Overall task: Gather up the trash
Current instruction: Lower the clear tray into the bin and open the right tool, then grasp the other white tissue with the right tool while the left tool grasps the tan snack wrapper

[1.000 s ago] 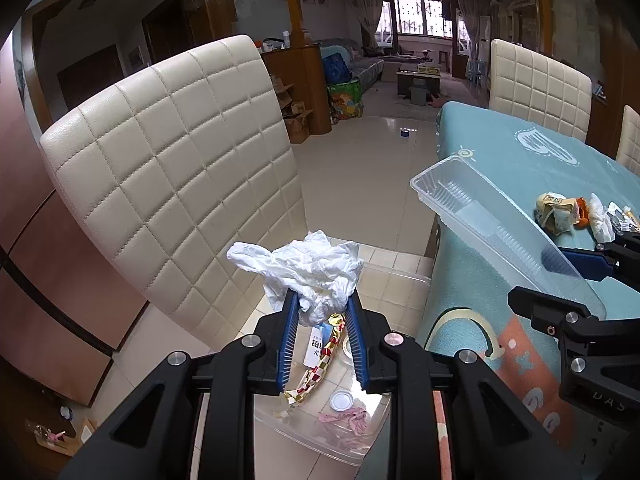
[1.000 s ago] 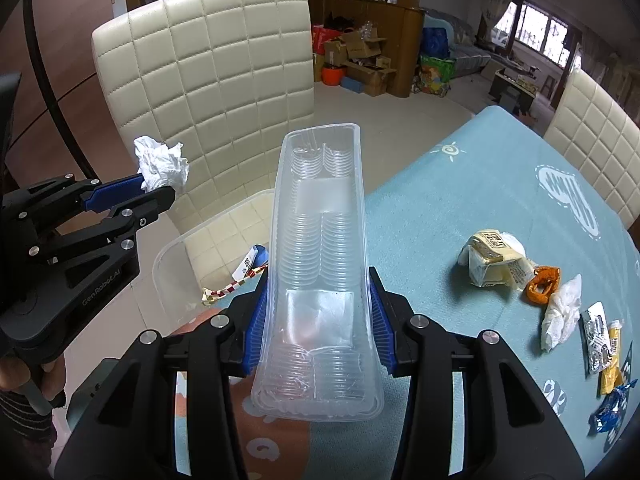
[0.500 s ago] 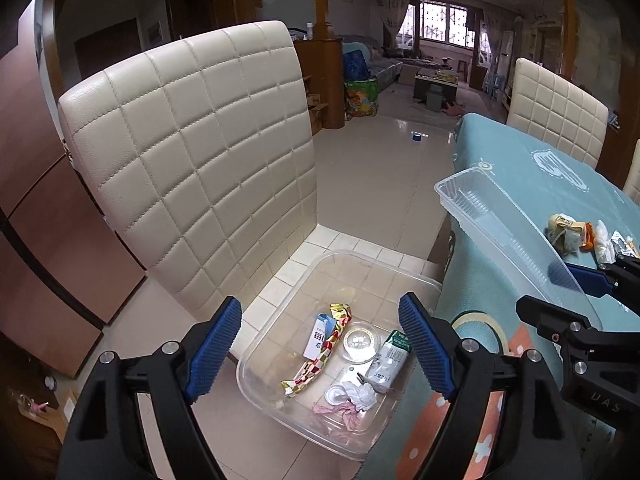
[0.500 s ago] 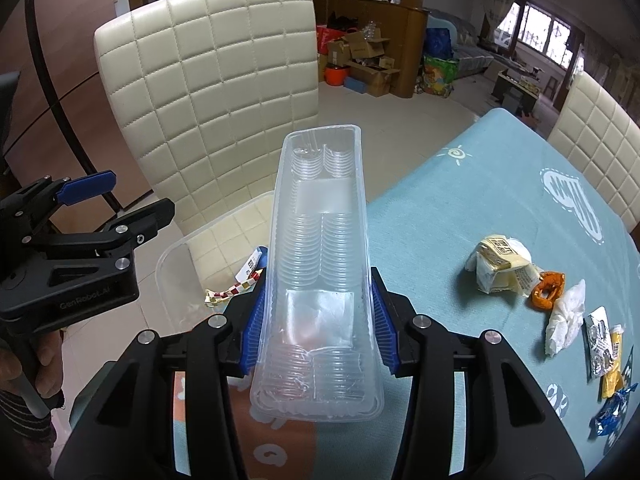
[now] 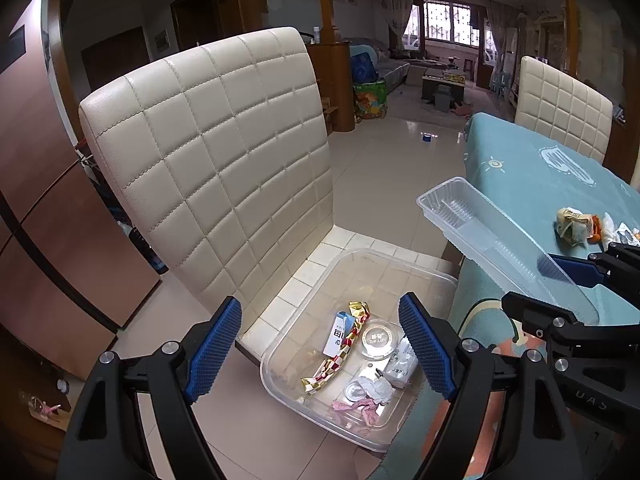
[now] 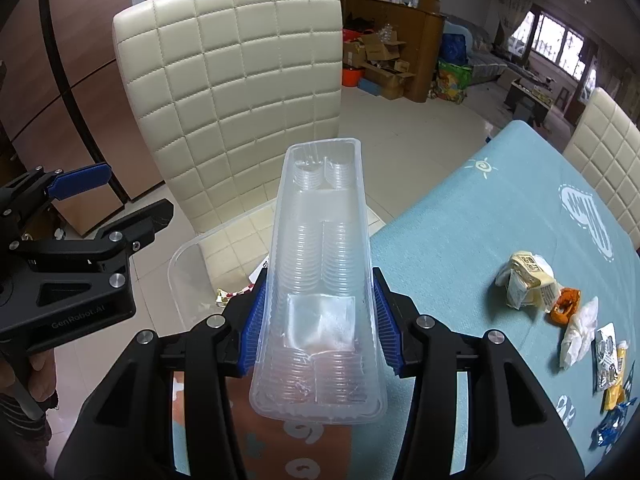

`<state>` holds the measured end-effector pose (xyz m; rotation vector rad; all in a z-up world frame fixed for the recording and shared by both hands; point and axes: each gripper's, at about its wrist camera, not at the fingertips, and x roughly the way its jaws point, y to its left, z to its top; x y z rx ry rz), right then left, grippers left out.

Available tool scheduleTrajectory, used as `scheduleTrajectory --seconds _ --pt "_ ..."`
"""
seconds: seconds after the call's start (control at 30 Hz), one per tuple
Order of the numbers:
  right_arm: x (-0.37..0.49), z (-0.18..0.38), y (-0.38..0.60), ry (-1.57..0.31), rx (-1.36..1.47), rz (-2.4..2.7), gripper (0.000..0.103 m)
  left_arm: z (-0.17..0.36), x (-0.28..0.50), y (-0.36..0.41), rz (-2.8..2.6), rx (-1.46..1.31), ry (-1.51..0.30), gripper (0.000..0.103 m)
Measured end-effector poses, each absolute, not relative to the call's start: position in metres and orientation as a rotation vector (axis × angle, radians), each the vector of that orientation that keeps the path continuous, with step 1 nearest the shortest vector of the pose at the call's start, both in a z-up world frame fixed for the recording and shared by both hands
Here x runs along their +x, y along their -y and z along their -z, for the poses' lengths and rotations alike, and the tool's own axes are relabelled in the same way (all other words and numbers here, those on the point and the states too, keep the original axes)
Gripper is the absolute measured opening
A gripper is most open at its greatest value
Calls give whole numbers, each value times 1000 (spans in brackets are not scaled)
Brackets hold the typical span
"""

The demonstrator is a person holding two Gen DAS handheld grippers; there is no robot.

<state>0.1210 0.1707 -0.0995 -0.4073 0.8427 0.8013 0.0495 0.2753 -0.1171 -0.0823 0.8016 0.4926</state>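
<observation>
A clear plastic bin [image 5: 416, 276] sits on a cream chair seat and holds wrappers, a lid and a crumpled white tissue [image 5: 378, 388]. My left gripper [image 5: 320, 348] is open and empty above the bin. My right gripper [image 6: 318, 320] is shut on a long clear plastic tray [image 6: 324, 264], held over the table edge beside the bin; the tray also shows in the left wrist view [image 5: 492, 236]. More trash lies on the teal tablecloth: a crumpled cream wrapper [image 6: 524, 280], an orange piece [image 6: 564, 306], a white tissue [image 6: 580, 332] and small packets [image 6: 612, 364].
The cream quilted chair back [image 5: 216, 168] rises right behind the bin. The teal-covered table [image 6: 500, 220] fills the right side, with another cream chair [image 6: 612, 152] at its far side. Tiled floor [image 5: 384, 168] lies beyond, with boxes and furniture far back.
My left gripper opened and the white tissue it held dropped into the bin. The right gripper still holds the clear tray, almost unmoved.
</observation>
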Motion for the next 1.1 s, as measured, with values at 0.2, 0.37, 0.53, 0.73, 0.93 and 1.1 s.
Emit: scheduleTrajectory --seconds 0.2,0.37,0.53,0.73,0.93,1.1 --pt "120 95 -174 -834 -388 -835 51 112 46 -279 -523 -77 -784 79" --pt "117 86 -169 -790 -364 -824 74 109 43 -281 -531 -84 -778 79" --pt "115 84 -156 -783 -367 -792 74 109 46 -271 -497 -84 -787 79" --pt "122 82 -125 -795 -313 -746 74 105 52 -245 -450 -34 -786 79" --pt "128 79 -87 -794 -268 -685 74 98 60 -218 -394 -10 -785 79" --pt "141 81 -50 -815 -217 -622 73 97 75 -185 -331 31 -785 79"
